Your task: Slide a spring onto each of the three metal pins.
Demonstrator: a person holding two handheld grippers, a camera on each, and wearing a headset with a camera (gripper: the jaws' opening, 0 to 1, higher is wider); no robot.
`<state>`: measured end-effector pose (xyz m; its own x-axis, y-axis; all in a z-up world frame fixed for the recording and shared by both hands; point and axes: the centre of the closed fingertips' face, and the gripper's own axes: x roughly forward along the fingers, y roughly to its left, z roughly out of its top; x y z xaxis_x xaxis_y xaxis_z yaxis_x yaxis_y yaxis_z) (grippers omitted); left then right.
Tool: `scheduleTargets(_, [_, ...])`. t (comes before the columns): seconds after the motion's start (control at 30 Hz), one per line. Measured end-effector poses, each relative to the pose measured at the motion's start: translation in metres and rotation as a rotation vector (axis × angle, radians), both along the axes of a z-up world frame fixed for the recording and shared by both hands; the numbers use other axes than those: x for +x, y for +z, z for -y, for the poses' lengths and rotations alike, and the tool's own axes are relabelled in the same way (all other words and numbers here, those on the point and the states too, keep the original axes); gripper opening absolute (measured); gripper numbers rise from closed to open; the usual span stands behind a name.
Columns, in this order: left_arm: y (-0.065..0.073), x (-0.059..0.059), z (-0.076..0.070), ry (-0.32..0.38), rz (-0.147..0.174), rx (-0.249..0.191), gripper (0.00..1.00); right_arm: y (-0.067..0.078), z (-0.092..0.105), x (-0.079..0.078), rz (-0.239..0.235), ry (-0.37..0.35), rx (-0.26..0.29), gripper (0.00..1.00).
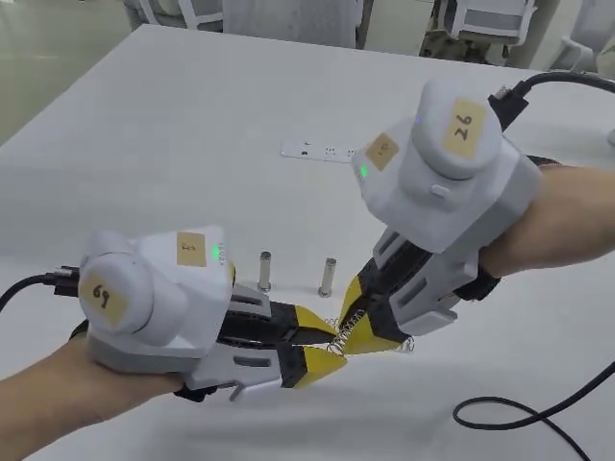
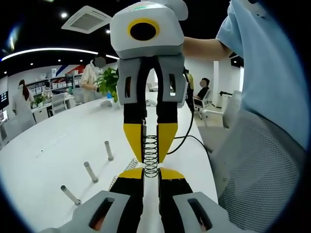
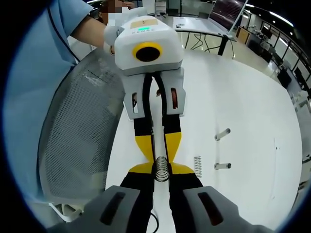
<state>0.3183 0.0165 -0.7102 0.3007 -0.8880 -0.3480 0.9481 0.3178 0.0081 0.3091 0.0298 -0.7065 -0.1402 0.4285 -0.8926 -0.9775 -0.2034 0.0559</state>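
Left gripper: I have my left gripper (image 1: 332, 346) coming in from the lower left of the head view. Its jaws are drawn almost together, with only a coil's width between the yellow tips, and they pinch the near end of the spring (image 2: 151, 154).
Pins: in the left gripper view I count three pins (image 2: 91, 172) standing upright in a row on the white table (image 1: 192, 144). They stand off to the left of my left jaws, apart from the tips. In the head view two of them stand just beyond the point where the two sets of tips meet.
Loose spring: a loose spring (image 2: 124, 170) lies flat on the table between my left jaws and the pin row, just beside the left jaw.
Spring: it runs straight out ahead of my left jaws, with its far end between the opposite tips. It is on no pin.
Right gripper: my right gripper (image 1: 363, 331) comes down from the upper right, tip to tip with the left. Its jaws are narrowed to the coil's width and touch the spring on both sides.
Power strip: a power strip (image 1: 317, 151) lies flat, well beyond the pins.
Cable: a black cable (image 1: 519, 413) loops on the table behind the right jaws.
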Motion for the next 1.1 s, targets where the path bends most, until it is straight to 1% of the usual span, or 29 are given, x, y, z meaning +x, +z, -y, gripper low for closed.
scheduleTargets(0.1, [0.0, 0.0, 0.0, 0.003, -0.002, -0.002, 0.03, 0.0, 0.0, 0.0, -0.001, -0.002, 0.001, 0.07])
scheduleTargets(0.17, [-0.001, 0.0, -0.001, 0.005, 0.001, 0.002, 0.06, 0.0, 0.0, 0.0, -0.003, -0.002, 0.001, 0.07])
scheduleTargets(0.23, [-0.003, 0.001, -0.002, 0.016, -0.005, 0.003, 0.12, 0.0, 0.0, -0.001, -0.005, -0.003, 0.002, 0.07])
scheduleTargets(0.27, [-0.004, 0.001, -0.002, 0.018, -0.003, 0.007, 0.17, 0.0, 0.001, -0.001, -0.006, -0.005, 0.001, 0.08])
scheduleTargets(0.3, [-0.005, 0.001, -0.003, 0.018, 0.009, 0.01, 0.19, -0.001, 0.001, 0.0, -0.003, -0.007, 0.001, 0.08])
scheduleTargets(0.37, [-0.005, 0.001, -0.003, 0.024, 0.003, 0.011, 0.24, -0.002, 0.002, 0.001, -0.004, -0.01, -0.002, 0.08])
scheduleTargets(0.43, [-0.005, 0.001, -0.004, 0.032, 0.0, 0.004, 0.27, -0.002, 0.003, 0.001, -0.006, -0.012, -0.005, 0.08])
scheduleTargets(0.47, [-0.006, 0.001, -0.004, 0.035, -0.006, 0.003, 0.3, -0.002, 0.003, 0.001, -0.006, -0.012, -0.005, 0.08])
scheduleTargets(0.53, [-0.004, 0.003, -0.005, 0.049, -0.012, -0.017, 0.35, -0.003, 0.004, 0.001, -0.005, -0.012, -0.009, 0.08])
scheduleTargets(0.57, [-0.004, 0.004, -0.006, 0.059, -0.018, -0.023, 0.38, -0.003, 0.004, 0.001, -0.005, -0.012, -0.009, 0.08])
scheduleTargets(0.63, [-0.004, 0.006, -0.007, 0.073, -0.015, -0.031, 0.44, -0.003, 0.004, 0.002, -0.005, -0.013, -0.01, 0.08])
scheduleTargets(0.7, [-0.003, 0.008, -0.008, 0.093, -0.015, -0.037, 0.54, -0.003, 0.004, 0.002, -0.006, -0.013, -0.012, 0.08])
scheduleTargets(0.77, [-0.004, 0.009, -0.01, 0.104, -0.013, -0.036, 0.62, -0.003, 0.005, 0.002, -0.007, -0.014, -0.015, 0.08])
scheduleTargets(0.83, [-0.005, 0.01, -0.012, 0.118, -0.016, -0.037, 0.64, -0.003, 0.005, 0.003, -0.005, -0.014, -0.014, 0.08])
scheduleTargets(0.9, [-0.006, 0.011, -0.014, 0.143, -0.027, -0.044, 0.71, -0.003, 0.004, 0.003, -0.008, -0.018, -0.014, 0.08])
scheduleTargets(1.0, [-0.008, 0.011, -0.018, 0.162, -0.025, -0.037, 0.79, -0.003, 0.005, 0.004, -0.005, -0.016, -0.017, 0.08])
scheduleTargets(1.07, [-0.012, 0.01, -0.022, 0.175, -0.05, -0.032, 0.84, -0.004, 0.005, 0.004, -0.006, -0.015, -0.018, 0.08])
scheduleTargets(1.1, [-0.013, 0.01, -0.024, 0.184, -0.05, -0.035, 0.86, -0.004, 0.005, 0.003, -0.007, -0.015, -0.018, 0.08])
